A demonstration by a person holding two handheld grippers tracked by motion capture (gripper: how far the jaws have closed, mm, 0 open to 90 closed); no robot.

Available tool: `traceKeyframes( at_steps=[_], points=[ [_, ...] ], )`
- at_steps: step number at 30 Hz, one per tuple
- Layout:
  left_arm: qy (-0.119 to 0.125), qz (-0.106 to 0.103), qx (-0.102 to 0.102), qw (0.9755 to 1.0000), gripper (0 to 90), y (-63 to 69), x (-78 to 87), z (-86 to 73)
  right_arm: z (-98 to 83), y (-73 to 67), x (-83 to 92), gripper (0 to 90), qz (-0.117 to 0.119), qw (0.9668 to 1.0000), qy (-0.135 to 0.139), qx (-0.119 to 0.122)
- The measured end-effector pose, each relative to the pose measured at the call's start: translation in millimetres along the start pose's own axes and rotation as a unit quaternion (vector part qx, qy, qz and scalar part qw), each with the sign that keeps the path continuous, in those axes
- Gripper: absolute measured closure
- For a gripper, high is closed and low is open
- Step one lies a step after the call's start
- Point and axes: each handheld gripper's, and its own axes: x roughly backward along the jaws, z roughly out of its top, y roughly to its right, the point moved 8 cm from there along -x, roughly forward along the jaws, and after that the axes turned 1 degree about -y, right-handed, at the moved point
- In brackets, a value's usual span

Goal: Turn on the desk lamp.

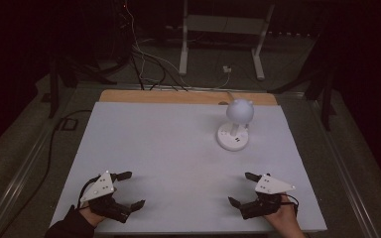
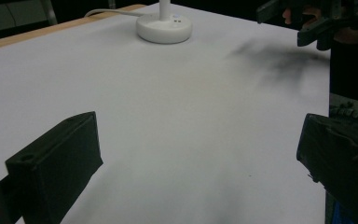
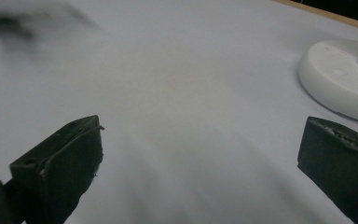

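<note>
Grippers at near table edge: left gripper (image 1: 128, 190) and right gripper (image 1: 242, 188) both spread wide, holding nothing; white lamp (image 1: 236, 124) beyond.

No readable text; the small marks on the lamp base (image 1: 233, 140) are illegible.

The place looks like a dim lab or recording room. A white-topped table with a wooden back edge (image 1: 188, 96) stands on grey carpeted floor (image 1: 25, 148), loose black and white cables (image 1: 144, 64) trail behind it, and the white metal legs of another desk frame (image 1: 183, 44) rise beyond. Dark surroundings close it in.
</note>
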Motion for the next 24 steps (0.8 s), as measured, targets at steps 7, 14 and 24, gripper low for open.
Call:
traceKeyframes(
  at_steps=[7,14,24],
  points=[
    [0.005,-0.007,0.004,1.0,0.2,2.2,0.6,2.8,-0.4,-1.1,-2.8,0.0,0.014,0.9998,-0.009,-0.01],
    [0.011,0.007,0.003,0.9999,0.2,0.6,1.9,4.6,7.1,-1.2,-0.3,0.0,0.021,0.9996,0.003,-0.018],
    [0.01,0.015,0.006,0.9998,0.2,-1.3,2.6,4.9,24.5,-7.1,1.7,0.0,0.031,0.9992,0.019,-0.017]
  ],
)
